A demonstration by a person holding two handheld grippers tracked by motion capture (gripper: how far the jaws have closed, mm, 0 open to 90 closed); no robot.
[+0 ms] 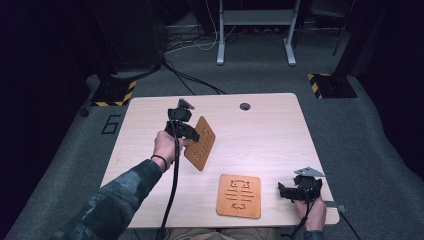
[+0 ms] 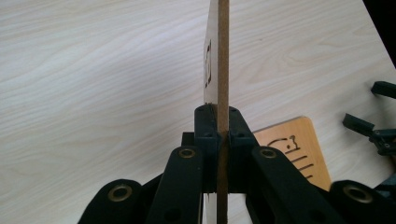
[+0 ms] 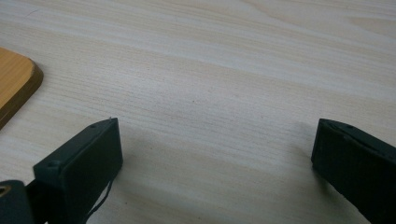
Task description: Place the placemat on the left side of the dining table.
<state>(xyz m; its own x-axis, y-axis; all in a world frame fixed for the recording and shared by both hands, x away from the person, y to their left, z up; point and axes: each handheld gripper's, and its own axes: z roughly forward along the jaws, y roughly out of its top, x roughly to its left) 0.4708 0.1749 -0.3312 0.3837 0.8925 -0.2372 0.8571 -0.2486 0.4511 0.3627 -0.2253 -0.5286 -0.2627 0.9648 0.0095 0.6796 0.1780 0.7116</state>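
My left gripper (image 1: 192, 136) is shut on the edge of a thin brown wooden panel (image 1: 201, 143) with cut-out slots and holds it tilted above the middle of the table (image 1: 270, 130). In the left gripper view the panel (image 2: 223, 56) stands edge-on, clamped between the jaws of the left gripper (image 2: 223, 123). A second panel of the same kind (image 1: 239, 195) lies flat near the front edge. To its right, my right gripper (image 1: 286, 190) rests low over the table, open and holding nothing. The right gripper (image 3: 215, 149) has bare wood between its jaws, and the flat panel's corner (image 3: 14, 84) lies at the left.
A round cable hole (image 1: 245, 106) sits near the table's far edge. Beyond the table stand a white desk frame (image 1: 255, 30) and two yellow-and-black striped bases (image 1: 116, 92) (image 1: 330, 85) on grey carpet. Cables trail across the floor.
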